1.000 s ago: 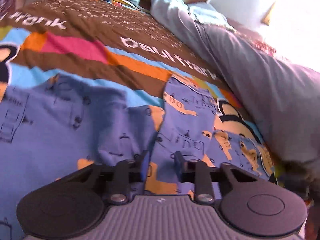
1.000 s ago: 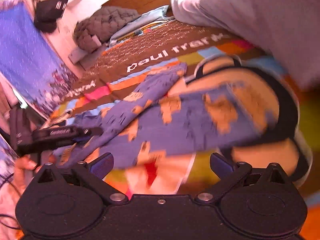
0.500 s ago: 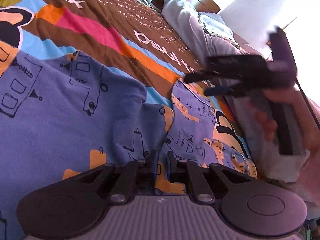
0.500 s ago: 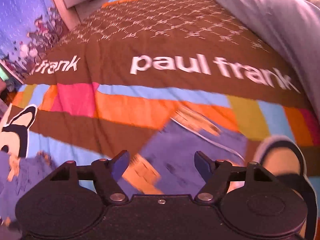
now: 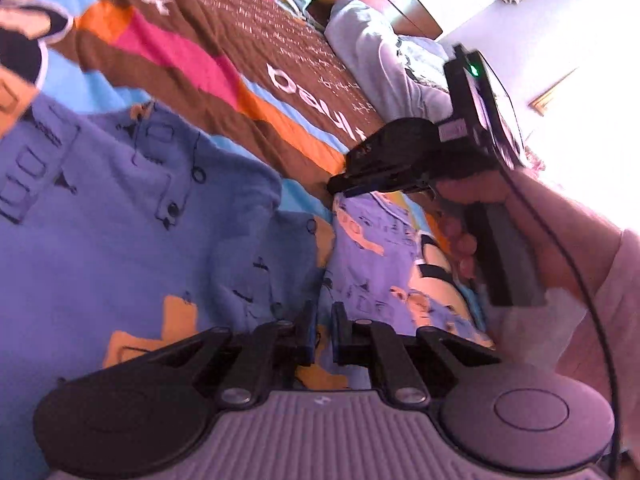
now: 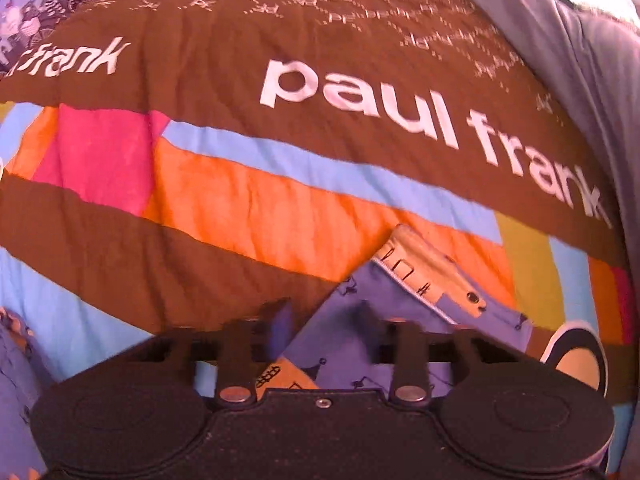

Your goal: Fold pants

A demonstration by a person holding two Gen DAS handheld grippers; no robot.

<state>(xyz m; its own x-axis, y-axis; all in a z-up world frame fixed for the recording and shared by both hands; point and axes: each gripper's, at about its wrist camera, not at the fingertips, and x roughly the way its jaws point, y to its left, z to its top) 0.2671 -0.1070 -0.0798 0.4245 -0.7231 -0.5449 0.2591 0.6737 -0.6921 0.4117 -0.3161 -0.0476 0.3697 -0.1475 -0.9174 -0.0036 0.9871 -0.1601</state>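
Note:
Blue printed pants with orange patches lie spread on the bed. My left gripper is shut on a fold of the pants fabric near the crotch. The far leg's hem lies ahead of it, and the right gripper sits at that hem. In the right wrist view my right gripper has its fingers closing around the hem of that leg, blurred by motion, with fabric between them.
The bed has a brown, orange, pink and blue "paul frank" cover. A grey duvet or pillow lies along the right side, also in the right wrist view. A wooden headboard is at the far end.
My left gripper closed from slightly open onto the pants fold. My right gripper swung over to the leg hem, lowered onto it and narrowed its fingers.

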